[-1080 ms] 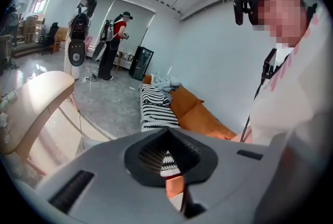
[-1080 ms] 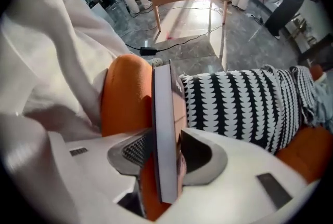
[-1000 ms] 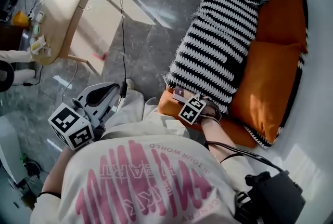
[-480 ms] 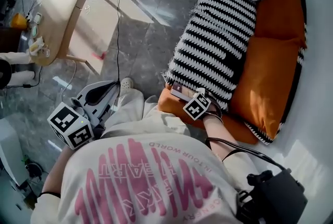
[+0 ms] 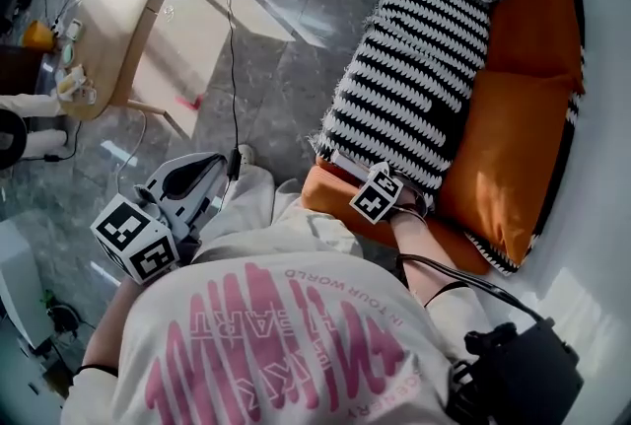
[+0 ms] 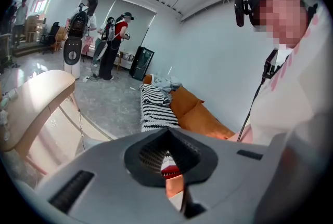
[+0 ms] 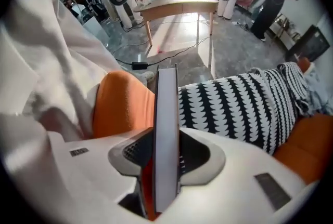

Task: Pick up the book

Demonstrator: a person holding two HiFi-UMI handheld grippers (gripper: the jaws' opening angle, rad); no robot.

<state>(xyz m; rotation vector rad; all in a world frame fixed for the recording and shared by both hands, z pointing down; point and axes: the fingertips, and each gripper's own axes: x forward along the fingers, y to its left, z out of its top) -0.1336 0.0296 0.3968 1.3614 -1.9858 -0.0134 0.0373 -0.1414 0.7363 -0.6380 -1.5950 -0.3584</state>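
The book (image 7: 166,129) is thin, with a pale page edge and a red cover; it stands edge-on between the jaws of my right gripper (image 7: 166,147). The jaws are closing, and the pads press on both its sides. In the head view the right gripper (image 5: 347,173) points steeply down over the orange sofa seat (image 5: 325,196), at the near end of the black-and-white striped blanket (image 5: 414,58); the book (image 5: 340,162) shows there only as a sliver. My left gripper (image 5: 219,167) hangs by my left leg, jaws together, holding nothing.
Orange cushions (image 5: 513,147) fill the sofa to the right of the blanket. A pale wooden table (image 5: 118,9) stands at the upper left on the grey stone floor. A black cable (image 5: 234,68) runs from it toward my feet. People stand far off (image 6: 112,43).
My right gripper has shifted slightly right and up along the sofa edge with the book in it. The left gripper has stayed still.
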